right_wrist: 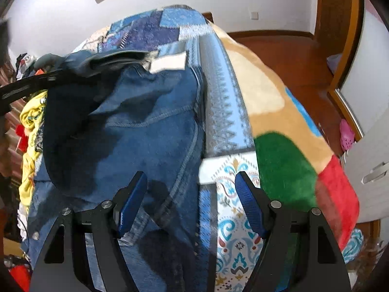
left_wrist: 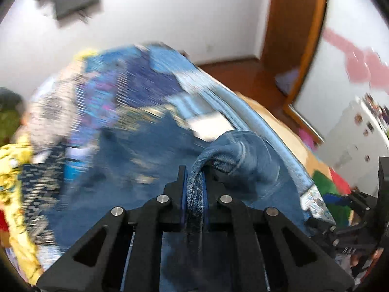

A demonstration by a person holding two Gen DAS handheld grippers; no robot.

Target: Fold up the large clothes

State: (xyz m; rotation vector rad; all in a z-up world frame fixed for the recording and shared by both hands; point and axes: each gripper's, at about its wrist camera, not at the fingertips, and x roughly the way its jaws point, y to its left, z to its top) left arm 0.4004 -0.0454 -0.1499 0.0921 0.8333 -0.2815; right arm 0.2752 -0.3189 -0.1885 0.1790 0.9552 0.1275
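Note:
A pair of blue denim jeans (right_wrist: 145, 131) lies on a patchwork bedspread (right_wrist: 167, 24). My left gripper (left_wrist: 194, 182) is shut on a bunched fold of the jeans (left_wrist: 233, 153) and holds it above the bed; it also shows in the right wrist view (right_wrist: 80, 68), at the upper left, lifting the denim. My right gripper (right_wrist: 190, 185) is open and empty, low over the jeans' right edge, its blue pads (right_wrist: 248, 202) apart. It appears at the right edge of the left wrist view (left_wrist: 350, 209).
A yellow garment (right_wrist: 30, 121) and other clothes are heaped at the bed's left. A tan, green and red blanket (right_wrist: 287, 155) covers the bed's right side. Beyond are a wooden floor (right_wrist: 287, 56), a wooden door frame (left_wrist: 291, 24) and a white cupboard (right_wrist: 372, 160).

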